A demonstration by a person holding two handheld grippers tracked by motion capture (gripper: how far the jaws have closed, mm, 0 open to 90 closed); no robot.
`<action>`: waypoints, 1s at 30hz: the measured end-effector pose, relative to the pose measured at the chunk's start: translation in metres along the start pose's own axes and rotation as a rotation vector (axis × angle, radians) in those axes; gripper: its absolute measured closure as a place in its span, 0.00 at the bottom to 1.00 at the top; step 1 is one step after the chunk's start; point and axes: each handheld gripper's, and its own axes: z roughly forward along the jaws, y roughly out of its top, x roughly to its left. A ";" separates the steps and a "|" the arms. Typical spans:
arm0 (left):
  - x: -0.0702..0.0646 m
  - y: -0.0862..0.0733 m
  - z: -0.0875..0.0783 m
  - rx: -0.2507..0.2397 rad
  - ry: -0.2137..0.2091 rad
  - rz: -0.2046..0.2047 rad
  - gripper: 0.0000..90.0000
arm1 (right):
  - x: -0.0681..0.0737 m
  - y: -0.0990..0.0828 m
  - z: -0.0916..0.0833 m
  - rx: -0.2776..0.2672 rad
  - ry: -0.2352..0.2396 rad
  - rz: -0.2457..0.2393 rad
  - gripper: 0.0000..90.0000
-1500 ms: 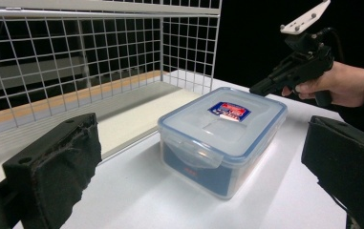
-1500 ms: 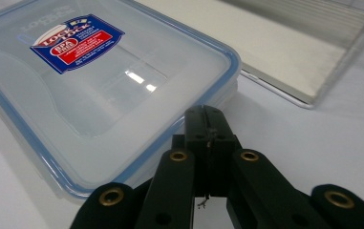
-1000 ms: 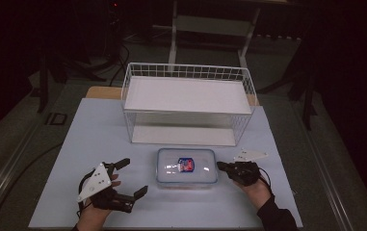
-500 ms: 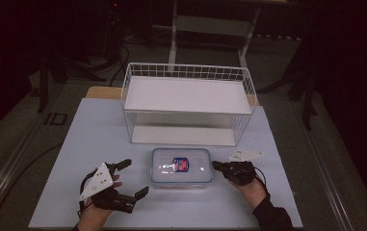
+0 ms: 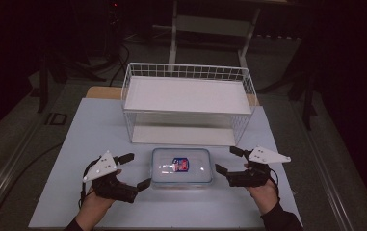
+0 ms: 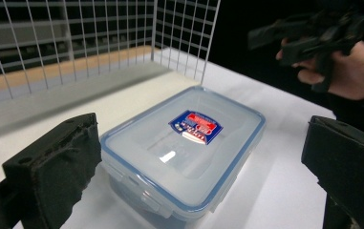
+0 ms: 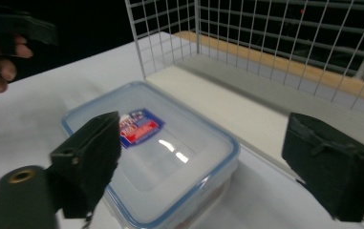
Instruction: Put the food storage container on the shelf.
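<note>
A clear plastic food box [image 5: 182, 167] with a blue-rimmed lid and a red and blue label lies flat on the white table, just in front of the wire basket. My left gripper [image 5: 137, 170] is open at the box's left end, one jaw near its front left corner. My right gripper [image 5: 226, 160] is open just off the box's right end. In the left gripper view the box [image 6: 184, 148] lies between and beyond my spread jaws. In the right gripper view the box [image 7: 155, 152] lies ahead, partly behind the left jaw. Neither gripper holds anything.
A white wire basket [image 5: 188, 103] with a white floor stands behind the box, its front wall close to the box's far edge. The white table [image 5: 70, 144] has bare room to the left and right. The floor around it is dark, with cables.
The box sits slightly further left than one second ago. The right gripper has eased back from the box's right edge and its jaws stand wider apart. The left gripper has barely moved.
</note>
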 end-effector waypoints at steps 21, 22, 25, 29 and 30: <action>0.062 -0.005 0.048 0.243 -0.063 -0.459 0.01 | 0.032 0.007 -0.010 -0.078 -0.050 -0.168 0.17; 0.062 -0.005 0.048 0.243 -0.063 -0.459 0.01 | 0.032 0.007 -0.010 -0.078 -0.050 -0.168 0.17; 0.074 -0.014 0.058 0.302 -0.094 -0.590 0.01 | 0.030 0.005 -0.005 -0.038 0.003 -0.132 0.17; 0.079 -0.020 0.065 0.358 -0.090 -0.620 0.09 | 0.027 0.002 -0.002 0.035 0.013 -0.059 0.17; 0.081 -0.022 0.068 0.369 -0.095 -0.642 0.10 | 0.026 0.001 -0.001 0.044 0.017 -0.054 0.13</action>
